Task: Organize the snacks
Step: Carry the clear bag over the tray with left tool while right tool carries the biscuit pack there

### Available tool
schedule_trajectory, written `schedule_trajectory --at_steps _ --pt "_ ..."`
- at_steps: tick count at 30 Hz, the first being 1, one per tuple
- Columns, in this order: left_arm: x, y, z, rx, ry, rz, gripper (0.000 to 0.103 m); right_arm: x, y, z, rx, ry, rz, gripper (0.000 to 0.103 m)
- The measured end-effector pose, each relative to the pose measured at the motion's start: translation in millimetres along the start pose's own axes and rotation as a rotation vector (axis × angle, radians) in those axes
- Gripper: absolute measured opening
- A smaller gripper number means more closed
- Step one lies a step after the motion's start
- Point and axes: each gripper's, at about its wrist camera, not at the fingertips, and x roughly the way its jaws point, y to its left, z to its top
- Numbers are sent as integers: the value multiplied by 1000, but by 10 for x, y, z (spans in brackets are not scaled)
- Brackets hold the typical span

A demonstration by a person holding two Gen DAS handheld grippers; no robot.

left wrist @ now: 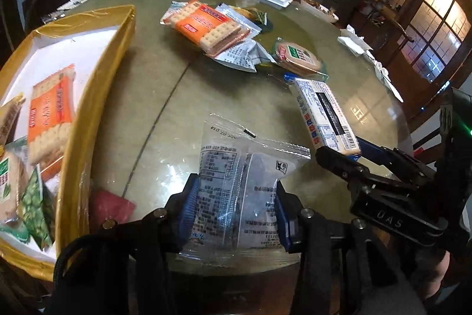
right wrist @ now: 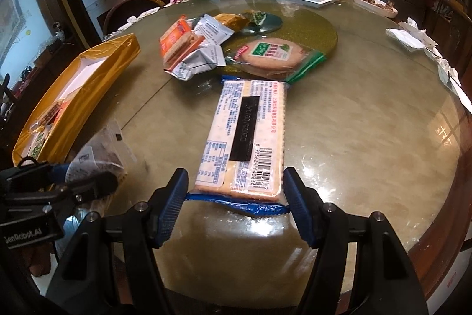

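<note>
At frame centre, the right gripper (right wrist: 236,198) clamps a white cracker pack (right wrist: 247,138); the gold-rimmed tray (right wrist: 88,90) lies left.

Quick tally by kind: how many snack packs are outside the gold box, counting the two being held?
Orange cracker pack: 1
Silver foil packets: 2
Round biscuit pack: 1
White cracker pack, held: 1
Clear packet, held: 1
Brown-and-green packet, partly hidden: 1
Total: 7
</note>
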Motion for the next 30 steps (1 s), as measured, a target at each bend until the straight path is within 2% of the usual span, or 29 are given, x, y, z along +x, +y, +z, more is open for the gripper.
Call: schedule_trajectory --at_steps 3,10,14,16,17,18,19,23,27,30 --pt "-70 72 -21 -53 -18 -34 45 -12 -46 6 24 0 17 61" --pt "-202 133 -50 -116 -42 -72 45 91 -50 167 40 47 31 62" --pt "-314 149 -57 -134 -61 -93 45 190 -47 274 71 44 30 75" --pt "-402 157 -61 -143 -83 -105 45 232 -21 302 57 35 4 75" --pt "-429 171 -58 -151 -91 -112 45 250 18 304 35 32 -26 72" --pt "-455 187 -51 -156 -95 -118 45 250 57 295 16 28 -64 60" --pt "-494 203 -48 -159 -104 -118 45 240 70 282 18 27 -67 59" --pt "-604 293 -28 -183 -133 -109 45 144 121 174 33 13 -34 57" --pt "-770 443 10 -218 -175 -115 45 -69 244 73 71 -22 127 56" --pt "-940 592 65 -248 -224 -116 45 -219 449 126 53 -59 209 56"
